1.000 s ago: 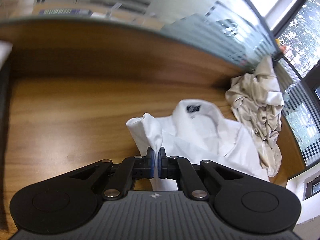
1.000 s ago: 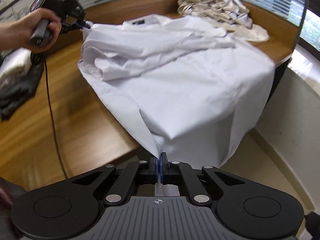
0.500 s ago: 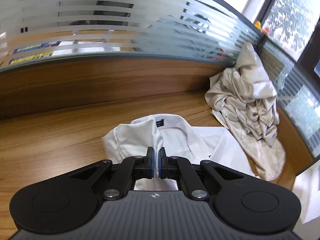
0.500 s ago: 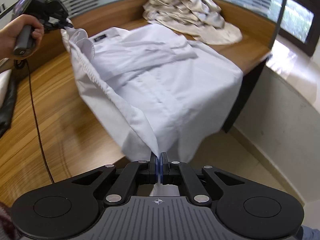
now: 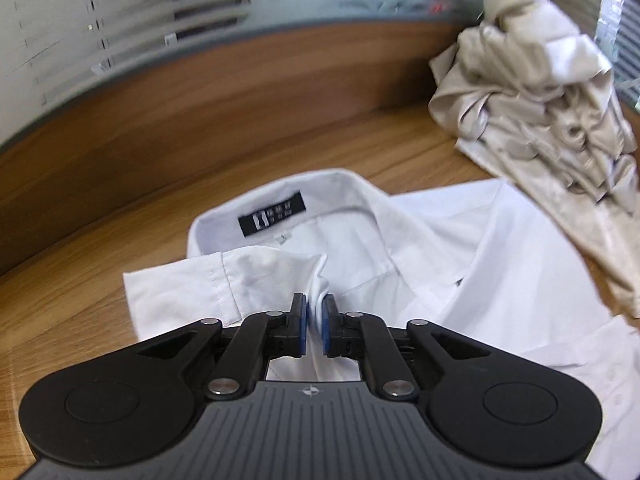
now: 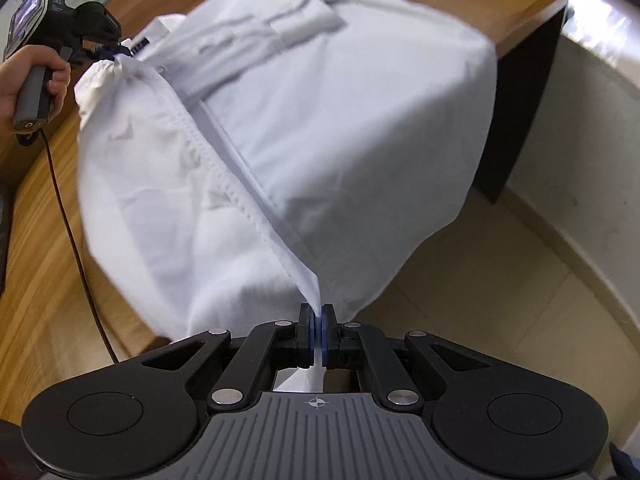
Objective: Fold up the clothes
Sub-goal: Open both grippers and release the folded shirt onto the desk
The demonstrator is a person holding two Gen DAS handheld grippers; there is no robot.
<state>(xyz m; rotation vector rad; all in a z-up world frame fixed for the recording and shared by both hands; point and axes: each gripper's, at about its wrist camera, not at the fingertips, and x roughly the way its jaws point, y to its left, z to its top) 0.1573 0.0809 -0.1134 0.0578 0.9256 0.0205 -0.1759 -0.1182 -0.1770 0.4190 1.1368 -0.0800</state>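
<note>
A white shirt (image 5: pixel 440 248) lies collar up on the wooden table (image 5: pixel 160 160), its lower part hanging over the table's edge (image 6: pixel 400 208). My left gripper (image 5: pixel 315 312) sits just below the collar label. Its jaws are opening, with a bunch of shirt fabric still caught between the pads. The right wrist view shows that gripper (image 6: pixel 106 50) holding the bunched cloth up, a hand (image 6: pixel 24 68) on its handle. My right gripper (image 6: pixel 319 320) is shut on the shirt's hem corner, out beyond the table edge above the floor.
A heap of beige clothes (image 5: pixel 560 120) lies at the table's far right, touching the shirt. Frosted glass (image 5: pixel 160 20) rises behind the table. A cable (image 6: pixel 76 232) trails from the left handle across the wood. The table's corner (image 6: pixel 552 4) and tiled floor (image 6: pixel 520 280) are at right.
Both grippers have swung the shirt's side across toward the beige heap and lower. The left gripper now sits close to the collar, and its pads have parted slightly.
</note>
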